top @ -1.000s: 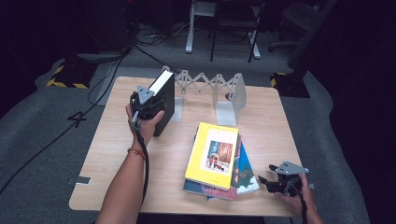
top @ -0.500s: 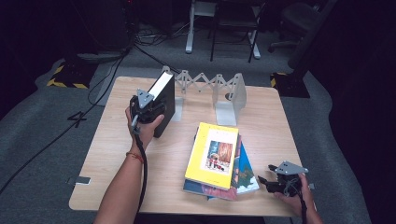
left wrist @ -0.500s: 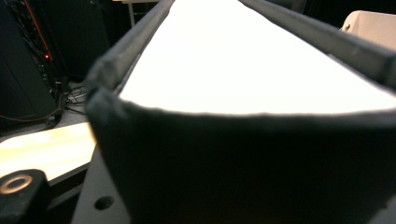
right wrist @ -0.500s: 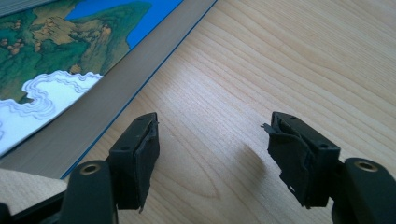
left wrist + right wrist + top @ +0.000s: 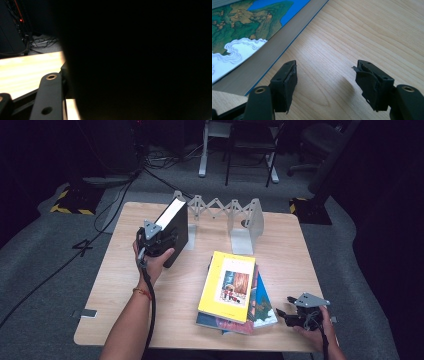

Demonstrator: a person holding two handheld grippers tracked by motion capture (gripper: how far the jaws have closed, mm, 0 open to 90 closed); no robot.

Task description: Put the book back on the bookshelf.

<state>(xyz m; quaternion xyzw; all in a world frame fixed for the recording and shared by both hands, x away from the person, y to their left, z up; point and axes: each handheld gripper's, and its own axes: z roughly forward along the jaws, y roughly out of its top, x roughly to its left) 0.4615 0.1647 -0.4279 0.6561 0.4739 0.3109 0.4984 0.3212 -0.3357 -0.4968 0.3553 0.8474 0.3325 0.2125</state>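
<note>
Black book (image 5: pixel 174 232), white page edges, at left gripper (image 5: pixel 159 240). Yellow-covered book (image 5: pixel 228 285) with picture panel, possibly reddish; blue, green, white map-like cover (image 5: pixel 242 27) beside right gripper (image 5: pixel 325 80). Pale woodgrain table (image 5: pixel 285 250).

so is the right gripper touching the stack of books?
Apart. In the right gripper view the right gripper has its fingers open over bare wood, a gap short of the blue-edged book stack.

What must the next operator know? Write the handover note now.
Left claw: at the black book, jaws have just been opening around it; grip unclear.
Right claw: open, empty, on the table beside the book stack.
Done: black book stands upright at the left end of the rack.
Left: probably shelving the stack, with the yellow book on top.
</note>
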